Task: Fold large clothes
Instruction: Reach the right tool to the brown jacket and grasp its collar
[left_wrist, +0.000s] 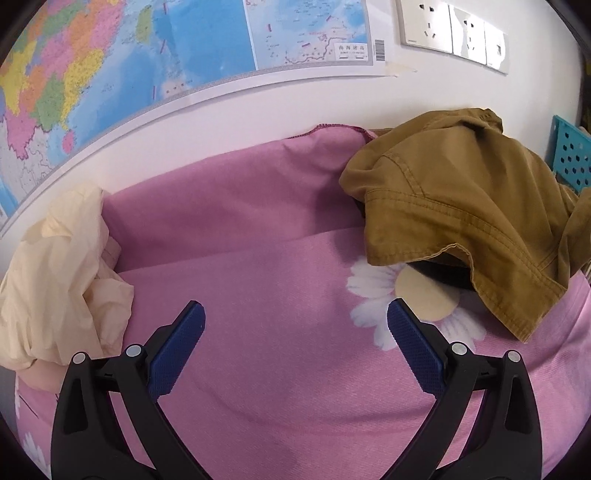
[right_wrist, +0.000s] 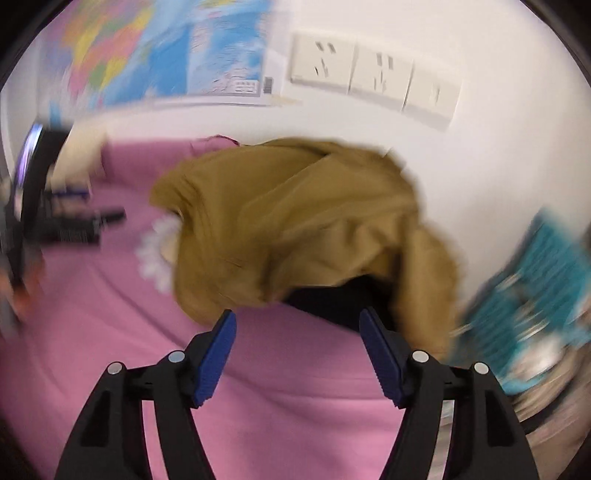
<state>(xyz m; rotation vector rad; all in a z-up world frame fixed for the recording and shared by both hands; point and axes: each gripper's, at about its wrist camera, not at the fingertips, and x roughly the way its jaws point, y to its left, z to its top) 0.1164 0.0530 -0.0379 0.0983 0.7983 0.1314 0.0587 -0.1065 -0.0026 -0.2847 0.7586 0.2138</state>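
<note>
Left wrist view looks down on a pink sheet (left_wrist: 266, 229) printed with white daisies, spread against a white wall that carries a coloured map (left_wrist: 110, 62) and a row of sockets (left_wrist: 454, 33). The left gripper (left_wrist: 295, 314) stands with its blue pads wide apart over bare sheet, nothing between them. A crumpled brown garment (left_wrist: 454, 199) lies heaped on the sheet to the right near the wall, with something dark showing under its hem; a teal basket (left_wrist: 570, 155) sits just beyond it at the right edge. A cream cloth (left_wrist: 62, 273) is bunched at the sheet's left side. Right wrist view is blurred; its right gripper (right_wrist: 297, 321) has its pads spread and empty, close in front of the brown garment's near edge (right_wrist: 295, 221), where a dark opening shows. The basket (right_wrist: 543, 280) is to its right, and the other gripper shows dimly at far left.
</note>
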